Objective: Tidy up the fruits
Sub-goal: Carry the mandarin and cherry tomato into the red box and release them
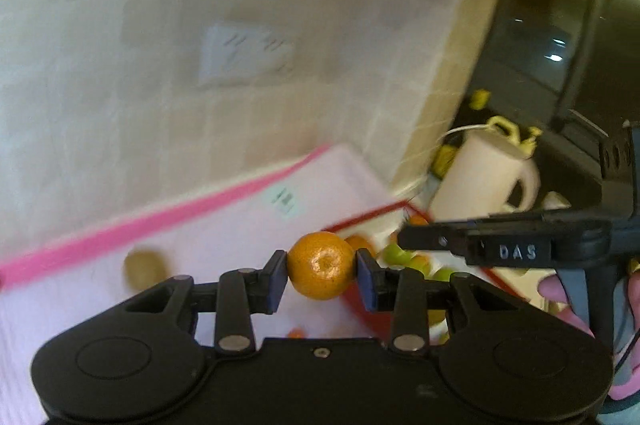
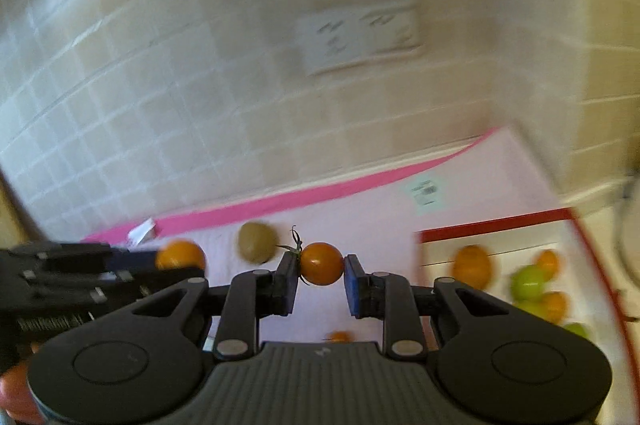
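Observation:
My left gripper (image 1: 322, 267) is shut on an orange tangerine (image 1: 321, 265), held in the air above a pale pink mat (image 1: 200, 237). My right gripper (image 2: 320, 265) is shut on a small orange tomato (image 2: 321, 263) with a green stem. In the right wrist view the left gripper reaches in from the left with its tangerine (image 2: 180, 256). A brown kiwi (image 2: 257, 242) lies on the mat (image 2: 360, 209); it also shows as the kiwi (image 1: 142, 267) in the left view. A red-rimmed white tray (image 2: 496, 221) at right holds orange and green fruits (image 2: 528, 281).
A tiled wall with a double socket (image 2: 360, 39) rises behind the mat. A white jug (image 1: 486, 171) stands beyond the tray (image 1: 368, 217) near a dark window. A small orange fruit (image 2: 339, 336) lies on the mat below the right gripper. A gloved hand (image 1: 560, 295) shows at right.

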`<move>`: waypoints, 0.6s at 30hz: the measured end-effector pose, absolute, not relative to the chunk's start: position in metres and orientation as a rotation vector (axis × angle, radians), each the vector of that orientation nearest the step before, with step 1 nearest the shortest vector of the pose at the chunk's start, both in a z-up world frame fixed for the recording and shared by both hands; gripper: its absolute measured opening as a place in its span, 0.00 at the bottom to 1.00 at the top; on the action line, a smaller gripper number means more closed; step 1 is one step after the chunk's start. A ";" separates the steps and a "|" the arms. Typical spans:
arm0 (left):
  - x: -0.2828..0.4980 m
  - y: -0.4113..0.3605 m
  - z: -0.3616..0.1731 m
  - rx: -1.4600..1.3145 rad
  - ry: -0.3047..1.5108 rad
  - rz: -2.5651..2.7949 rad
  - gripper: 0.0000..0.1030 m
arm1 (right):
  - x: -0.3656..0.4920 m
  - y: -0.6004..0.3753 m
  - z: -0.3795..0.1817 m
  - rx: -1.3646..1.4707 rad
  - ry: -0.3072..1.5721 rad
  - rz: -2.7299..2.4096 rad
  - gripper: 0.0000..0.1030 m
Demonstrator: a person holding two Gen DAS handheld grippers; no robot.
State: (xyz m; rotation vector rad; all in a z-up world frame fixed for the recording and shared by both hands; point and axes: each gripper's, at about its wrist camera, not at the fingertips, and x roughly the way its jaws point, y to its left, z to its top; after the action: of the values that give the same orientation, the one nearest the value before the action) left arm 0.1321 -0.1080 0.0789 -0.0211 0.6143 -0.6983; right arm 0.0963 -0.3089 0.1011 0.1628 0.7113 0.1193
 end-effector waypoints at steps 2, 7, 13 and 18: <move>0.132 -0.131 0.088 -0.008 0.588 -0.741 0.42 | 0.081 -0.335 0.111 0.160 0.689 0.053 0.26; 0.142 -0.199 0.100 0.026 0.575 -0.840 0.42 | 0.056 -0.397 0.120 0.173 0.673 -0.101 0.26; 0.156 -0.273 0.092 0.061 0.636 -0.890 0.42 | 0.046 -0.450 0.092 0.233 0.754 -0.215 0.26; 0.189 -0.310 0.058 0.015 0.795 -0.878 0.42 | 0.051 -0.466 0.047 0.282 0.869 -0.230 0.26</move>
State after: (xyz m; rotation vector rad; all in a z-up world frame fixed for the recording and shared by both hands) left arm 0.1885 -0.3104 0.0577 0.0152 0.7951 -0.8780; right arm 0.0509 -0.4662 0.0469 0.2820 0.8688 -0.2298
